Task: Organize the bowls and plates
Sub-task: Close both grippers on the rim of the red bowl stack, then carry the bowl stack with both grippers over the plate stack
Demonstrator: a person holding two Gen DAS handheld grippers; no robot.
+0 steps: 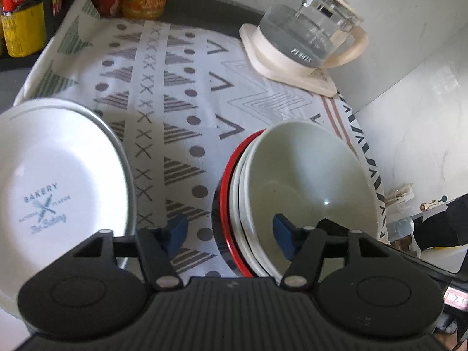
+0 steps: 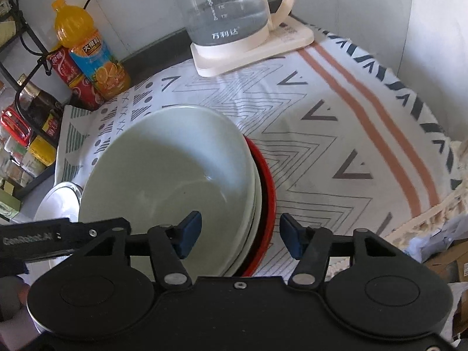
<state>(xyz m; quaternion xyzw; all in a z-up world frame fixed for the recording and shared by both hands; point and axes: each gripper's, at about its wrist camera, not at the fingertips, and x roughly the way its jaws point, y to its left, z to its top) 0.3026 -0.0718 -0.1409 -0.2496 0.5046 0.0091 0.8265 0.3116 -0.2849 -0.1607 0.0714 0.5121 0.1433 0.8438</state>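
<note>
A stack of bowls stands on the patterned cloth: a pale green bowl [image 1: 310,175] on top, white bowls under it, and a black bowl with a red rim [image 1: 223,204] at the bottom. The stack also shows in the right wrist view [image 2: 163,175]. A white "Bakery" plate [image 1: 52,181] lies to its left; its edge shows in the right wrist view [image 2: 58,201]. My left gripper [image 1: 229,231] is open and straddles the near left rims of the stack. My right gripper [image 2: 241,234] is open and straddles the near right rims.
A glass kettle [image 1: 307,35] on a cream base stands at the back, also in the right wrist view [image 2: 231,14]. Drink bottles [image 2: 90,55] and a rack of jars [image 2: 26,122] line the back left. A wall runs on the right.
</note>
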